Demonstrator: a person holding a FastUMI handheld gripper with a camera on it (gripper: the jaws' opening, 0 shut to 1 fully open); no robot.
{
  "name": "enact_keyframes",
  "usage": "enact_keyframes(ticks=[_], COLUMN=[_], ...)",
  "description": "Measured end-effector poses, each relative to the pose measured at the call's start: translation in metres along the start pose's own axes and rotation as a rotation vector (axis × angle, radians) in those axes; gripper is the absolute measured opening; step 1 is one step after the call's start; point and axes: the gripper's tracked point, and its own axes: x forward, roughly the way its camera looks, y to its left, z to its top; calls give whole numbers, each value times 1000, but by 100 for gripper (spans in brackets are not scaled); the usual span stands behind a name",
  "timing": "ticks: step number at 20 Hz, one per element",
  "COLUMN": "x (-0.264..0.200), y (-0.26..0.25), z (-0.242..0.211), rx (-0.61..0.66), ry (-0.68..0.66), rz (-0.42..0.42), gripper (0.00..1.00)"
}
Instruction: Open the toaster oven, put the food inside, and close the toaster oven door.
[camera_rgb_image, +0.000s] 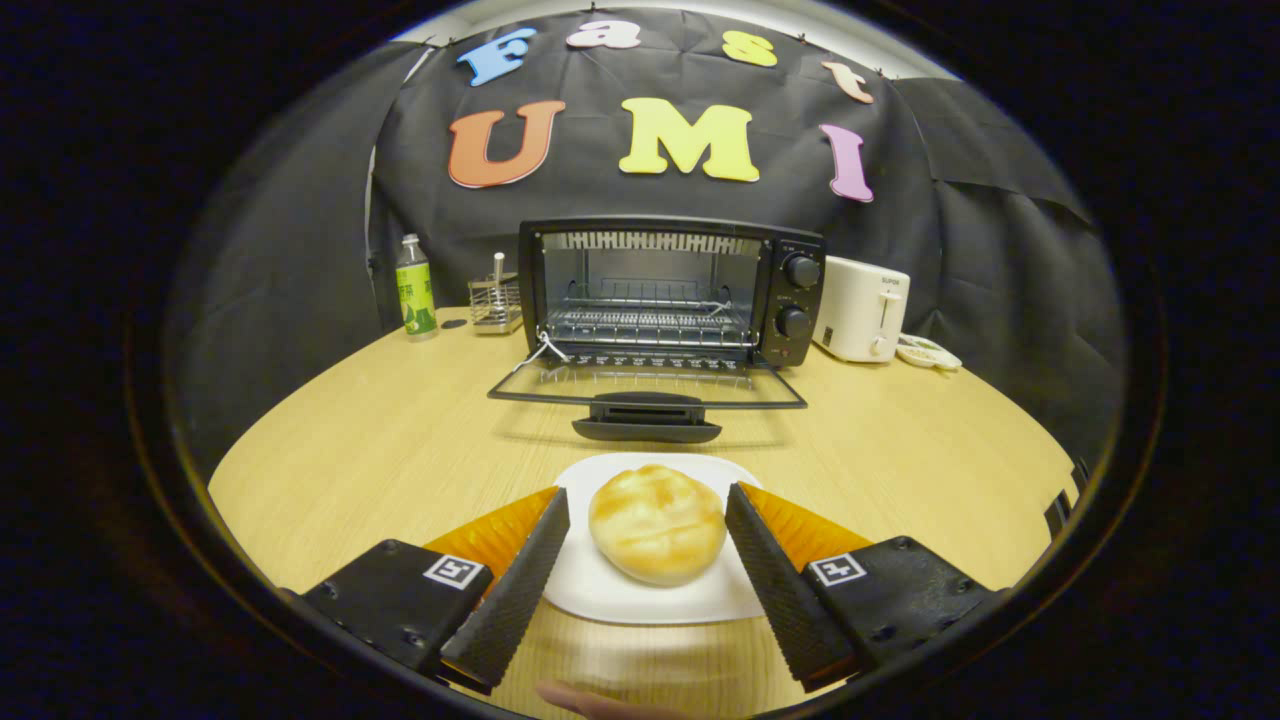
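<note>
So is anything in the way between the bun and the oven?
Nothing visible. The bun sits on its plate between the open gripper fingers. Beyond it, the oven door lies flat open.

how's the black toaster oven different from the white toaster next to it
The toaster oven is black, wide and boxy, with its glass door dropped flat open and a wire rack showing inside; the toaster is white, smaller and closed-sided. The oven has two round knobs, the toaster one front lever. Both stand at the back of the wooden table, well beyond the tongs, which are open around the bun.
</note>
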Motion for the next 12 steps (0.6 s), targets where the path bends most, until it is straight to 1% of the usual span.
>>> enact_keyframes(ticks=[3,5,7,9,12], x=[5,7,11,11,10], y=[-8,-7,-5,-6,-6], z=[-7,-5,-9,-12,-9], rx=[42,44,45,74,121], ry=[51,47,74,95,80], rz=[-18,-14,-2,12,40], gripper=[100,100,100,99,93])
